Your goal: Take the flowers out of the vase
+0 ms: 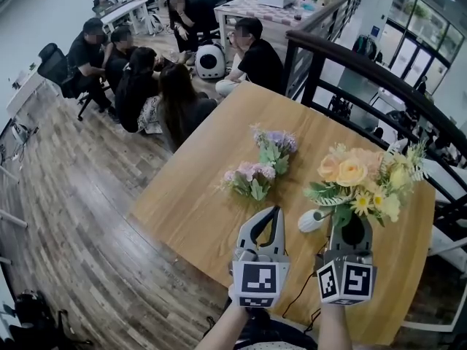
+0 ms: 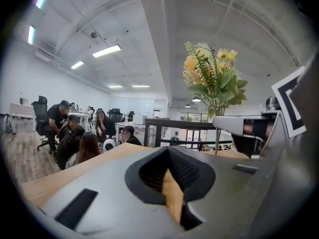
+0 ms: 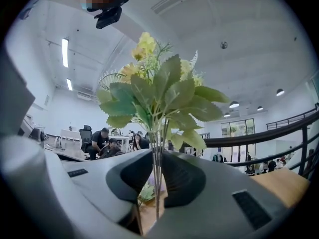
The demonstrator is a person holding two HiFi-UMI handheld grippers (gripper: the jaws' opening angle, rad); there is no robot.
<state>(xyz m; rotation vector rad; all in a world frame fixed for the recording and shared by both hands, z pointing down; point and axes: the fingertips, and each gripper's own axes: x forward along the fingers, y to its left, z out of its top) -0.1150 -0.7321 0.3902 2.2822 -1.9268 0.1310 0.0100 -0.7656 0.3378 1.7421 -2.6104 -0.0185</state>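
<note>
A bunch of yellow and orange flowers (image 1: pixel 363 181) with green leaves stands upright over the wooden table (image 1: pixel 190 210). My right gripper (image 1: pixel 351 230) is shut on its thin stems (image 3: pixel 157 183), with the leaves and blooms (image 3: pixel 159 91) rising above the jaws. The same bunch (image 2: pixel 212 78) shows up in the left gripper view, at the right. A small white vase (image 1: pixel 311 222) sits on the table just left of the right gripper. My left gripper (image 1: pixel 275 211) hovers beside it, jaws together and empty (image 2: pixel 169 153). Two purple and pink bunches (image 1: pixel 274 147) (image 1: pixel 248 180) lie on the table further out.
A black railing (image 1: pixel 379 71) runs along the table's right side. A thin dark cable (image 1: pixel 300 292) lies near the table's front edge. Several people (image 1: pixel 139 79) sit in a group beyond the far left edge, on the wooden floor (image 1: pixel 66 217).
</note>
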